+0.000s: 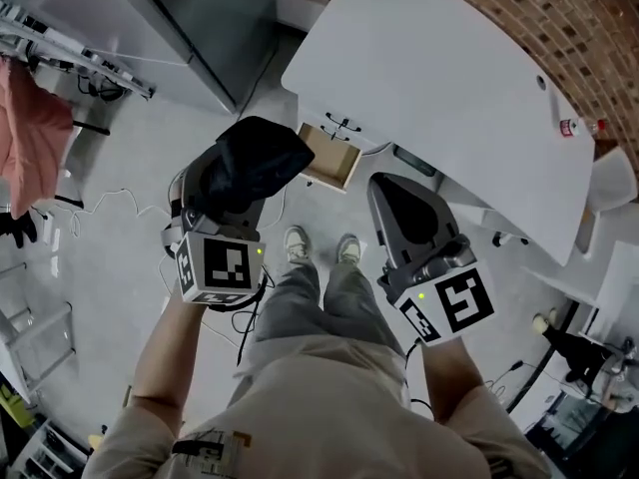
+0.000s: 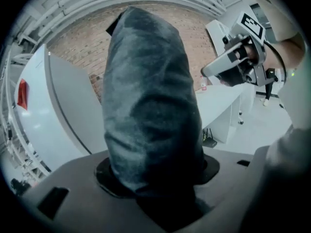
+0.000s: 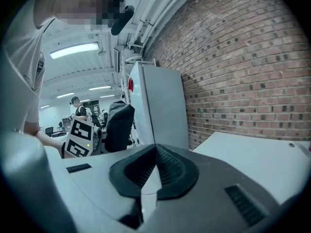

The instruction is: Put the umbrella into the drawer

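Pale grey floor (image 1: pixel 130 188) runs under a white worktop (image 1: pixel 439 78) set against a red brick wall (image 1: pixel 559 18). Below the worktop's corner nearest the person's feet, a wooden drawer (image 1: pixel 331 158) stands pulled open. The left claw (image 2: pixel 153 178) pinches the folded black umbrella (image 1: pixel 255 158), held in the air just beside that corner. The right claw (image 3: pixel 155 147), pads pressed together on nothing, hovers off the worktop's near edge.

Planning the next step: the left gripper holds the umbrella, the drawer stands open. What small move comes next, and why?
Probably carry the left gripper toward the desk until the umbrella is over the open drawer: the umbrella is clamped, but sits short of the drawer.
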Demonstrator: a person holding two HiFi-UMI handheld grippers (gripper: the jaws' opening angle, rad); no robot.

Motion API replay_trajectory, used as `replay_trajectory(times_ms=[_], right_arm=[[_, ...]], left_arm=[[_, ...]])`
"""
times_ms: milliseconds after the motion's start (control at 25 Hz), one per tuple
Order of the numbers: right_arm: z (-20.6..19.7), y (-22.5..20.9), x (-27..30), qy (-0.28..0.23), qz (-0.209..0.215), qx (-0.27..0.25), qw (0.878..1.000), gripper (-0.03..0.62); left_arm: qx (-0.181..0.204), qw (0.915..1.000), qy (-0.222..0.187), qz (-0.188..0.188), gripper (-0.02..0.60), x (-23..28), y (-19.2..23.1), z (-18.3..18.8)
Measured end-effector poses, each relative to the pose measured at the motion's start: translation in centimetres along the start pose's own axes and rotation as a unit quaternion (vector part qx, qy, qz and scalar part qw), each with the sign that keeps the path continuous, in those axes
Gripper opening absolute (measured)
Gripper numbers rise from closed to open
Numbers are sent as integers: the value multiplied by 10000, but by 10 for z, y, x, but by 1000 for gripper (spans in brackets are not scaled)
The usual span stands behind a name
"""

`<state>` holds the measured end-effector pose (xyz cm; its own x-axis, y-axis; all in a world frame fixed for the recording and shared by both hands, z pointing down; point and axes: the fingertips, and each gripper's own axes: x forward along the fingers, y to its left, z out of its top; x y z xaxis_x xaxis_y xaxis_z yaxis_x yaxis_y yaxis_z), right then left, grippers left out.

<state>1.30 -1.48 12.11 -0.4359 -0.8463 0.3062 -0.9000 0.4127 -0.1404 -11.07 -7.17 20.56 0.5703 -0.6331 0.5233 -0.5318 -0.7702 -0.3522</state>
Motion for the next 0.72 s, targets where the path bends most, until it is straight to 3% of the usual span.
replay_trajectory(times_ms=[280,720], right_arm=[[-46,-32,25,173,275,181,9993,8],[-141,-62,78,170,865,511,9948,8]], left_arm=[[518,9950,732,-447,262,75,-36,-60],[1002,9767,1588,-1037,259,185,-95,-177]])
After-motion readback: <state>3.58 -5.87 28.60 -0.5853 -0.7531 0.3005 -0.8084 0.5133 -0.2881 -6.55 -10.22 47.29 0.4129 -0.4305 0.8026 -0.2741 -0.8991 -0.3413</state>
